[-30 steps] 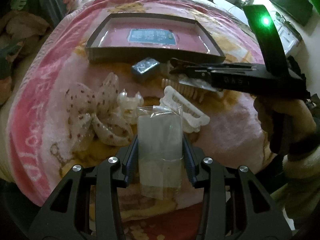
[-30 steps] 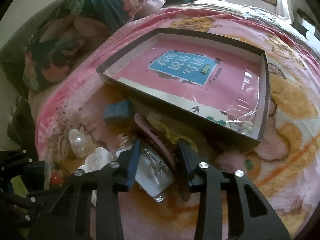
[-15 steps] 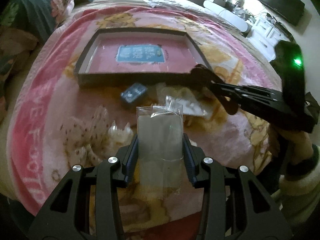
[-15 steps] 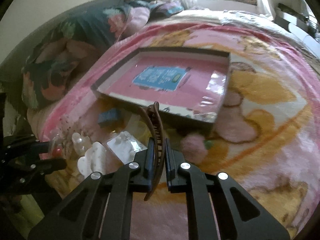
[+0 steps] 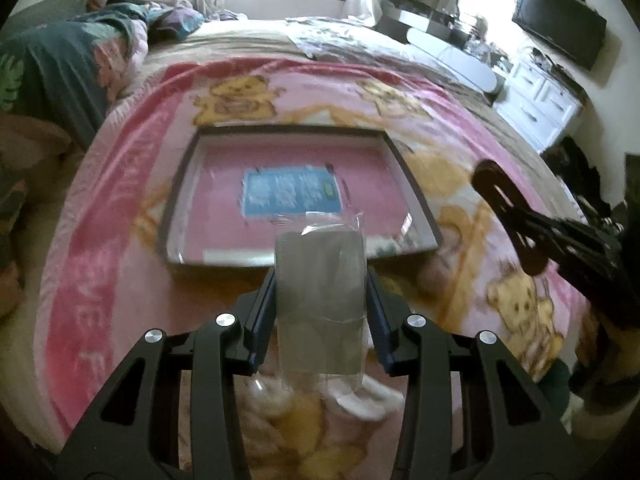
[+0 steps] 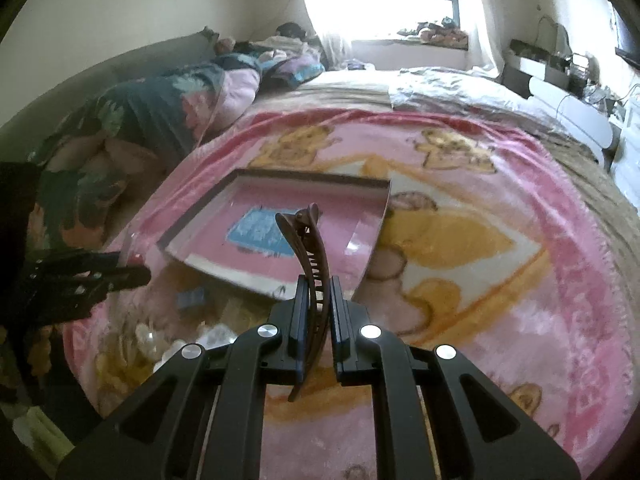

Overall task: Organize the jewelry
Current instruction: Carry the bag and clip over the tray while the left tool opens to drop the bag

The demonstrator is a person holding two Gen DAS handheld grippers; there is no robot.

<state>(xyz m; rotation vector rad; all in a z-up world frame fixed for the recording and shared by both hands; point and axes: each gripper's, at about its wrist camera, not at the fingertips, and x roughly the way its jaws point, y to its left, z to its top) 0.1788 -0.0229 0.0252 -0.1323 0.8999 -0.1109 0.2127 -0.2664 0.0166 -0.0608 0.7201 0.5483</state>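
Risk of slippage above tray (image 5: 416,204): left claw (image 5: 320,308) clamped on slick clear bag (image 5: 320,280); right claw (image 6: 318,320) clamped edgewise on curved brown hair clip (image 6: 310,260).

Brown hair clip (image 6: 310,276); pink, seemingly bear-patterned blanket (image 6: 500,288).

Pink bear blanket (image 6: 500,280) covers bed; television (image 5: 560,22) beyond.
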